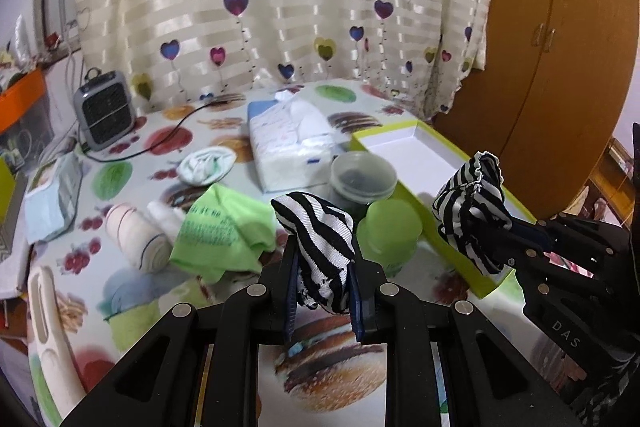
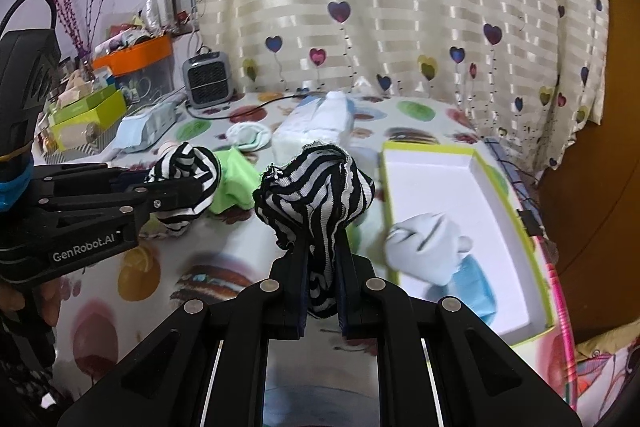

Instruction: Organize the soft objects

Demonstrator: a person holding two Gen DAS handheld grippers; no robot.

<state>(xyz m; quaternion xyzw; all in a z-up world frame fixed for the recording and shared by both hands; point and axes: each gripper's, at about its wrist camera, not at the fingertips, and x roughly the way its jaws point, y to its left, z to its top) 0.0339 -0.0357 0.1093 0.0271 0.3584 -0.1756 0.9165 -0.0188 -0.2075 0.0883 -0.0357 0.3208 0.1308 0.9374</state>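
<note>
We clamp a black-and-white striped fabric sock (image 1: 320, 251) in our left gripper (image 1: 324, 291); our right gripper (image 2: 322, 283) pinches its striped twin (image 2: 316, 195) beside it.

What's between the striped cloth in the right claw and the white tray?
Nothing visible. The black-and-white striped cloth in the right claw is raised beside the green-rimmed white tray, which holds rolled pale socks near its front.

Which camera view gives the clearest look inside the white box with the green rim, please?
The right wrist view: the box lies open there, folded pale items inside. In the left wrist view the right gripper hides part of it.
</note>
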